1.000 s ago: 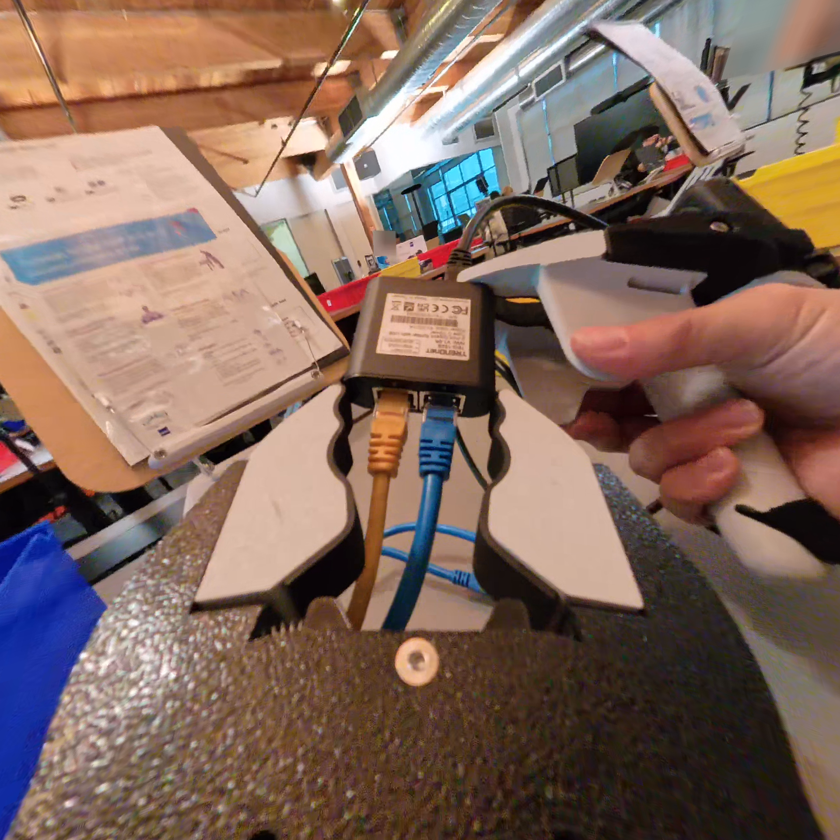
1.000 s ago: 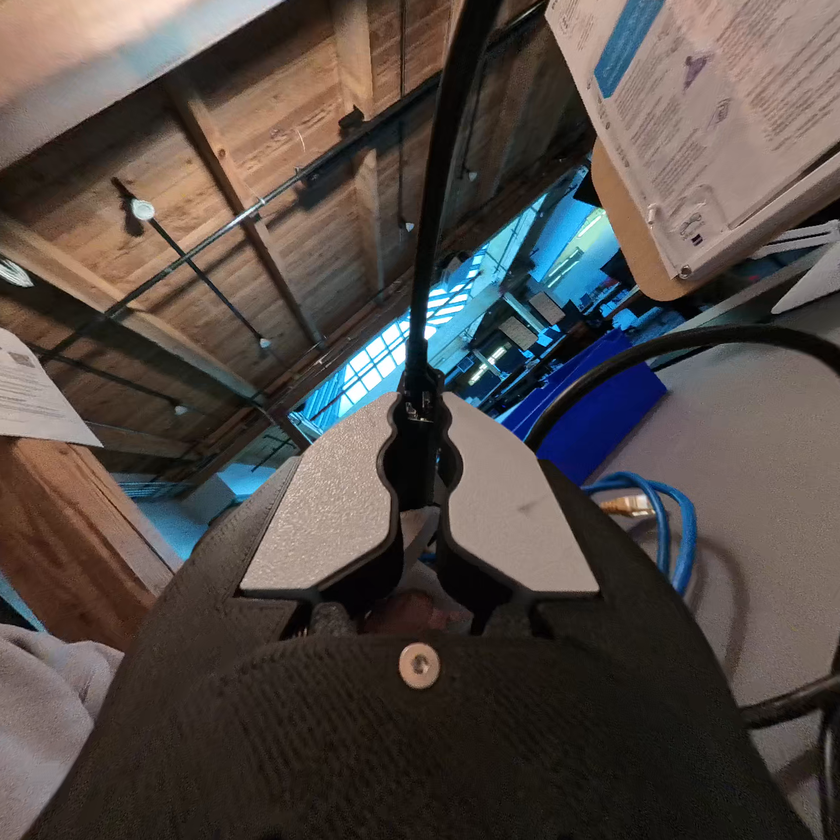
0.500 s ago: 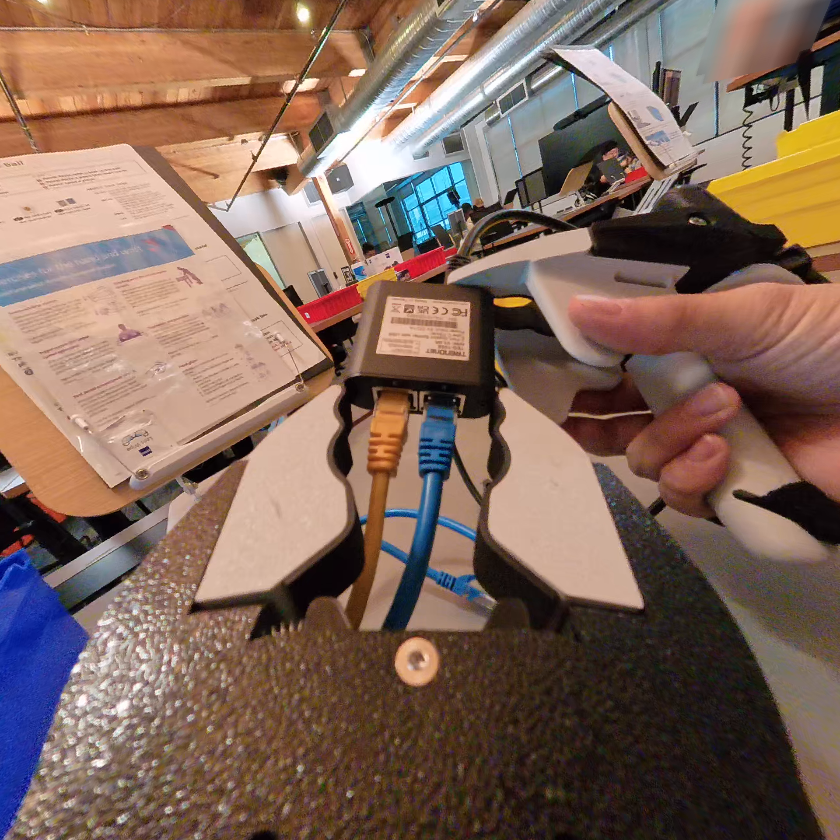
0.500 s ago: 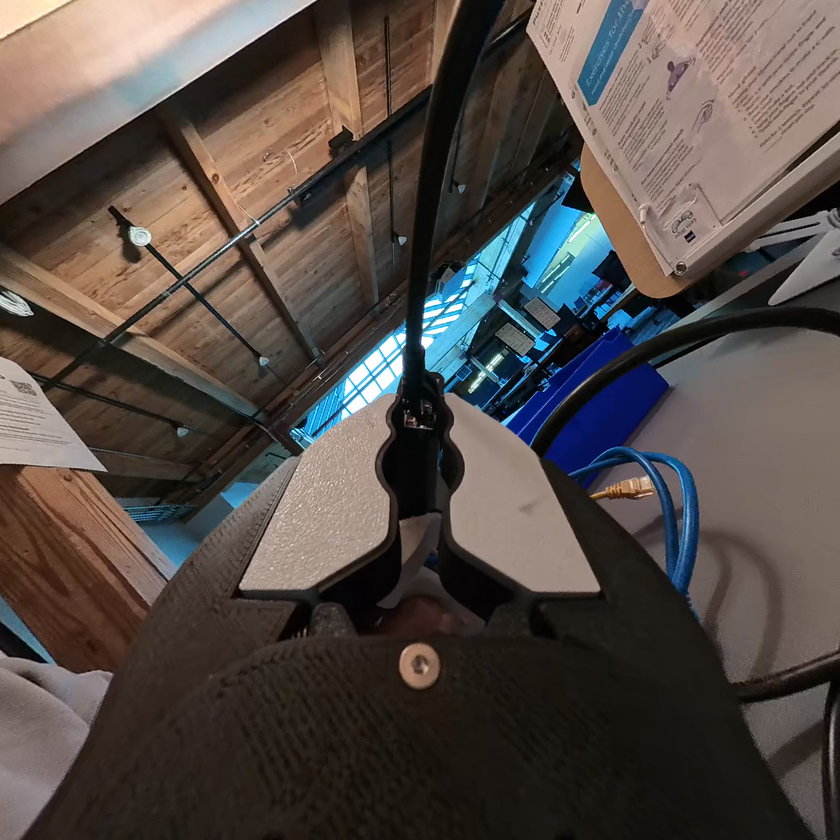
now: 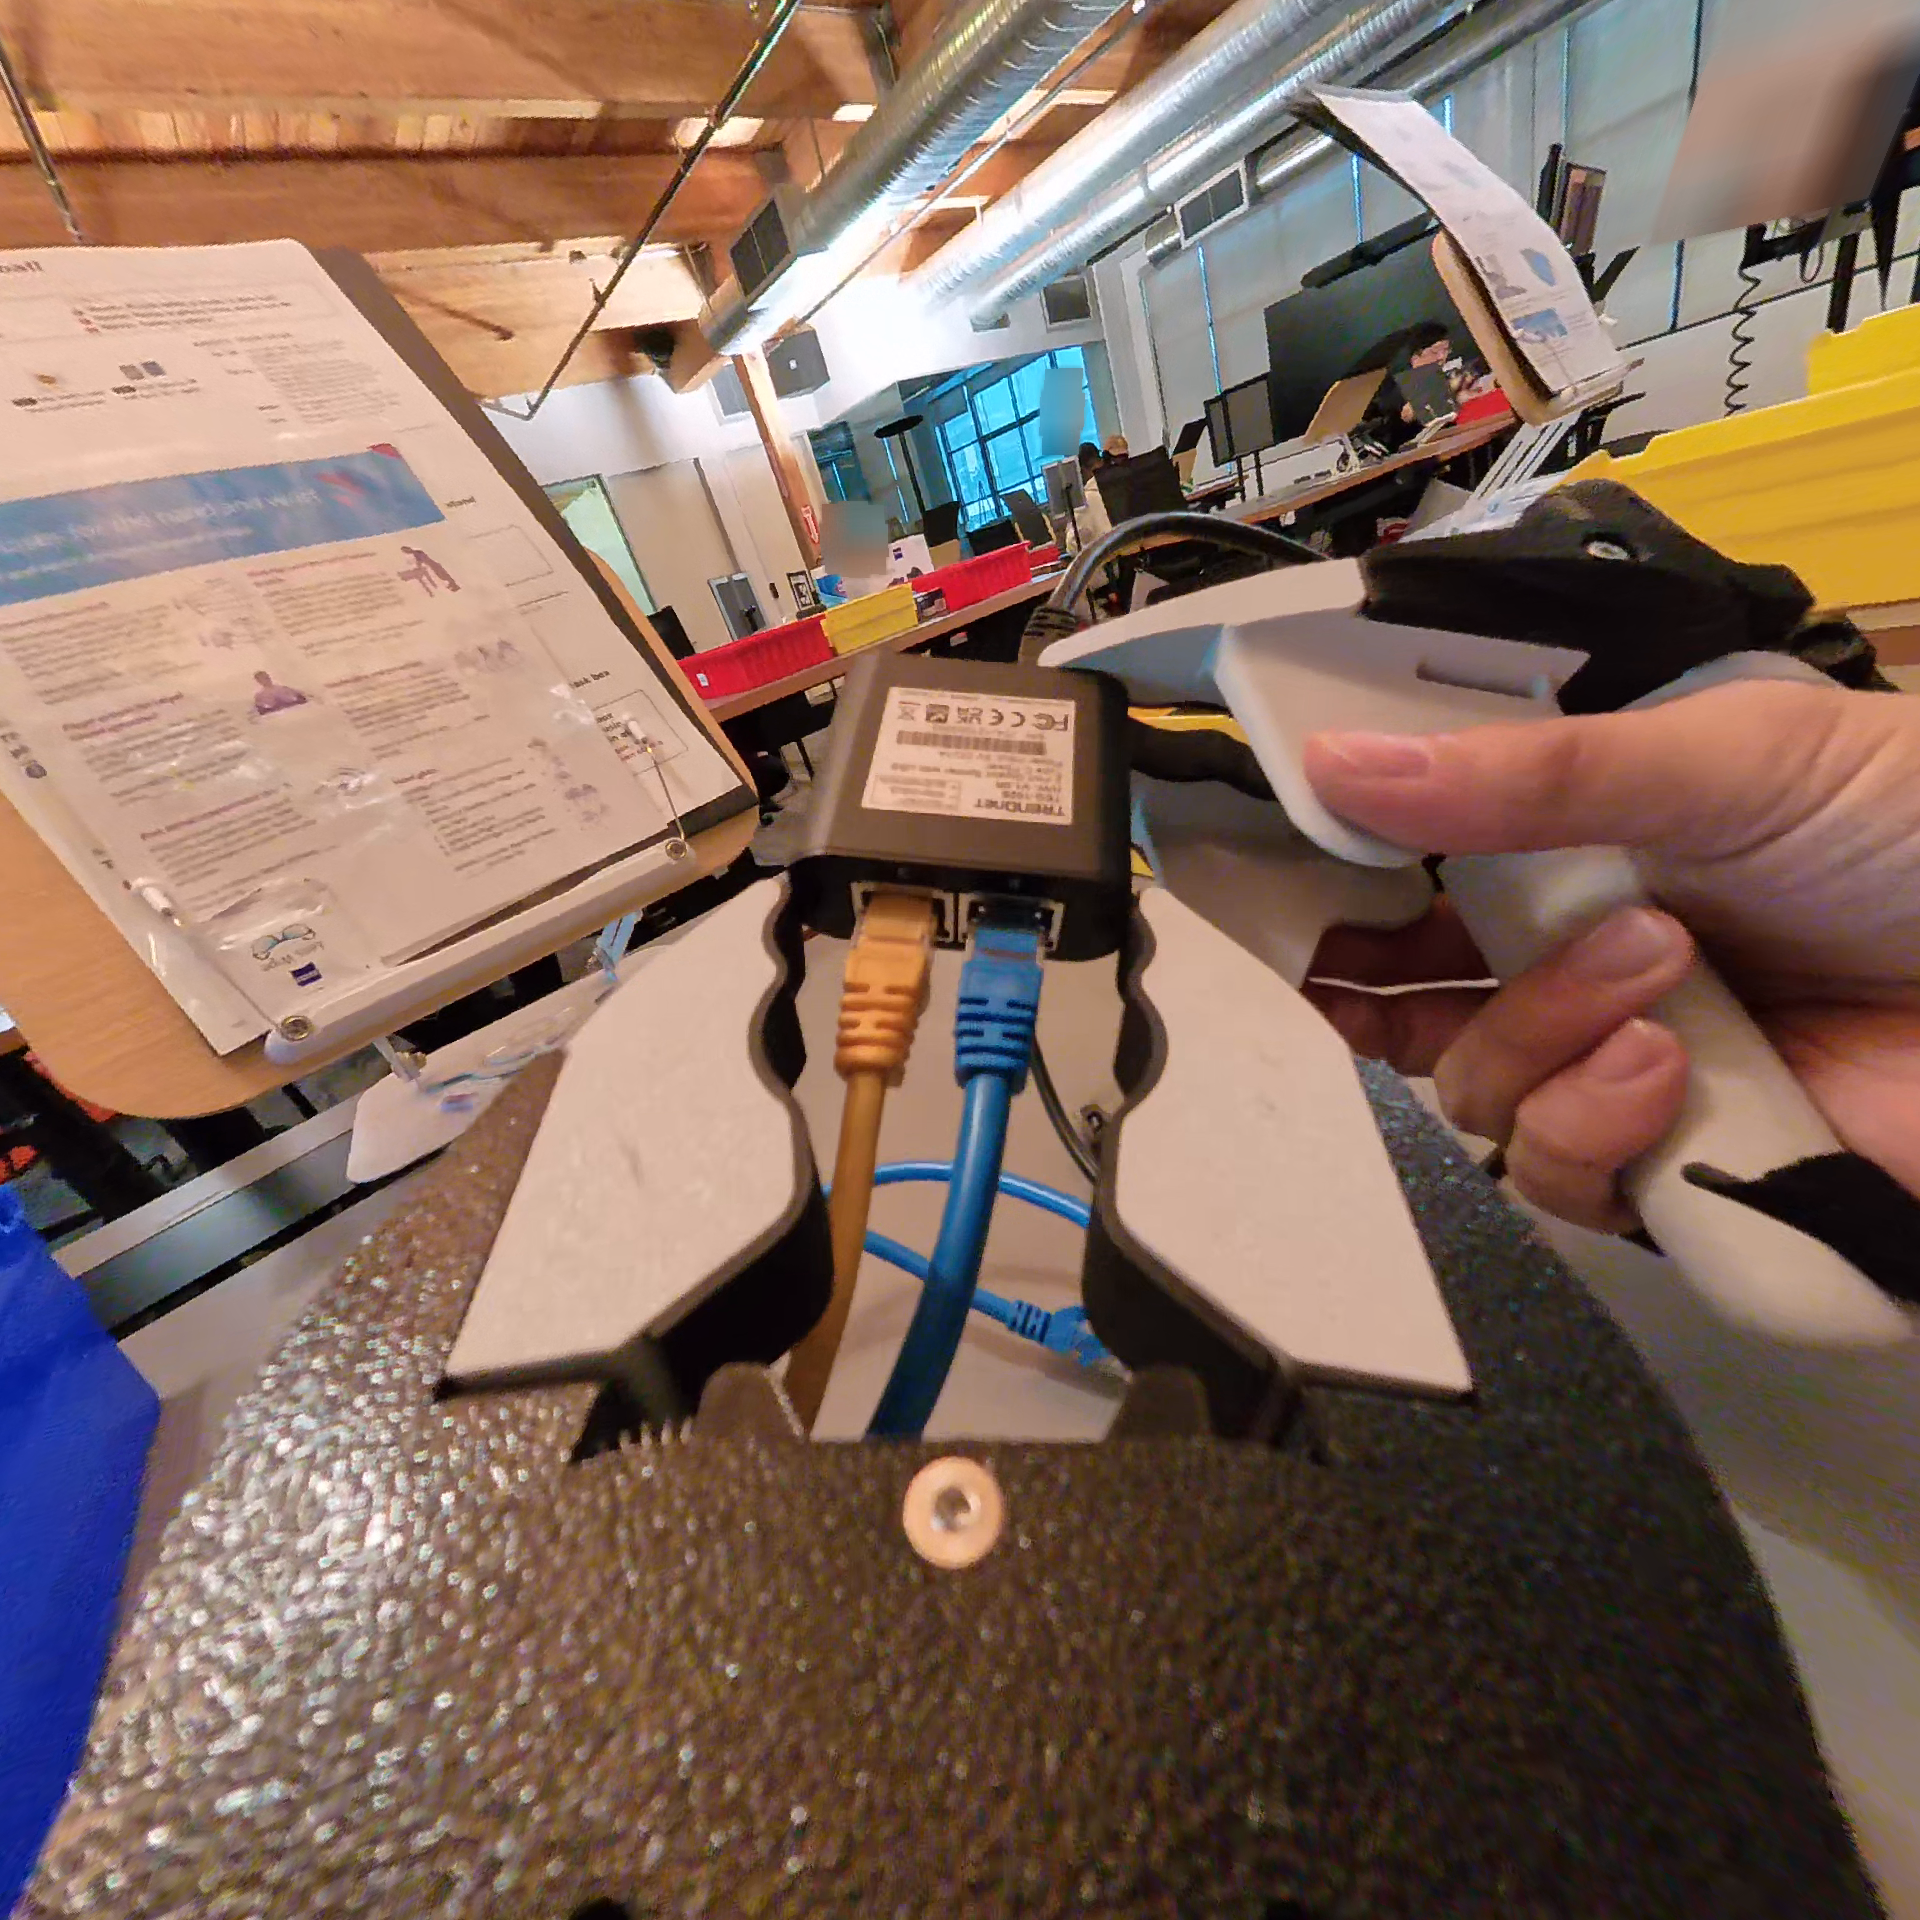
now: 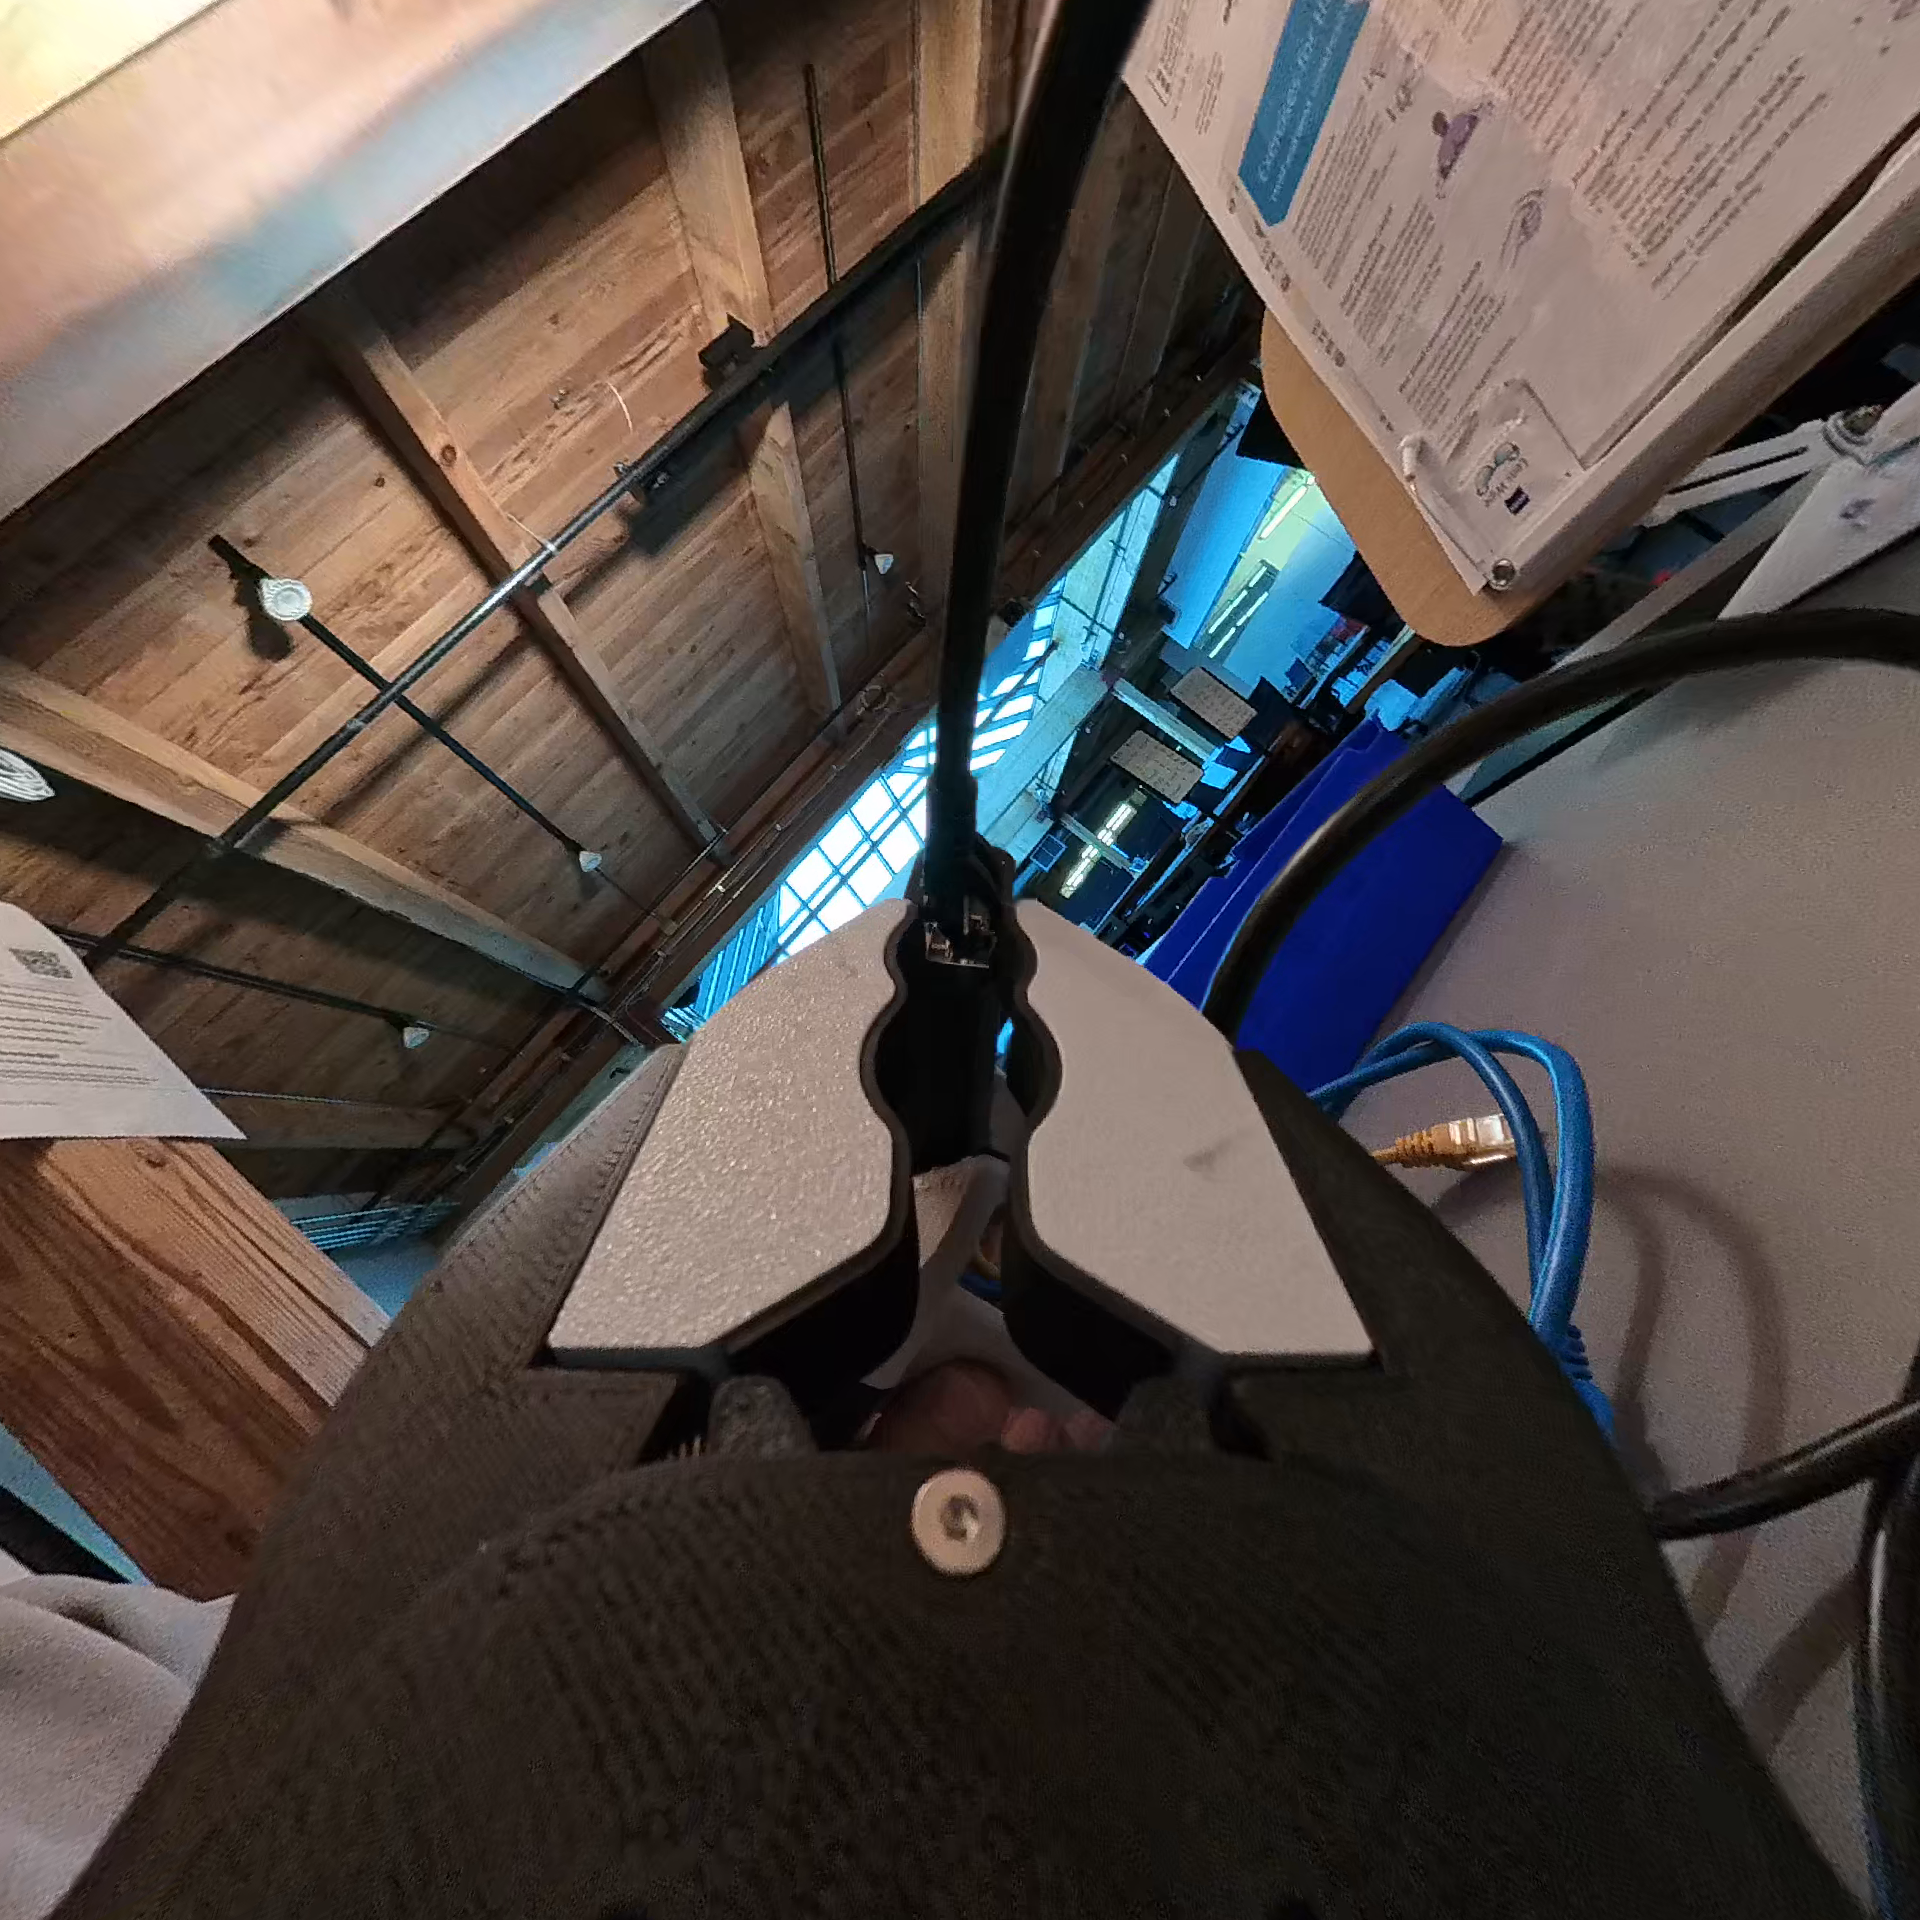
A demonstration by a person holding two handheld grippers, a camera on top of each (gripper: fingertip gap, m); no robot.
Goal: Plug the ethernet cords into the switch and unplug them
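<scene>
The black switch (image 5: 977, 779) is held up off the table. My left gripper (image 5: 956, 925) is shut on its near end, one fingertip on each side. An orange cord (image 5: 883, 997) and a blue cord (image 5: 992, 1018) sit plugged into its two near ports and hang down between my fingers. My right gripper (image 6: 956, 935) is shut on the switch's far end (image 6: 945, 1039), seen edge-on, where a black cord (image 6: 987, 520) comes out. The right gripper also shows in the left wrist view (image 5: 1299, 665), held by a hand (image 5: 1662, 883). The cords' loose ends (image 6: 1455, 1138) lie on the table.
A document board (image 5: 312, 644) leans at the left, close to the switch. The grey table (image 6: 1714, 935) carries the blue cord's coil (image 6: 1548, 1195) and black cable loops (image 6: 1455, 727). A blue bin (image 6: 1351, 914) stands at the table's edge, and a yellow bin (image 5: 1818, 457) at the right.
Both grippers and the switch have swung together, so the background has shifted and more of the table shows. Both cords stay plugged in, and neither grip has changed.
</scene>
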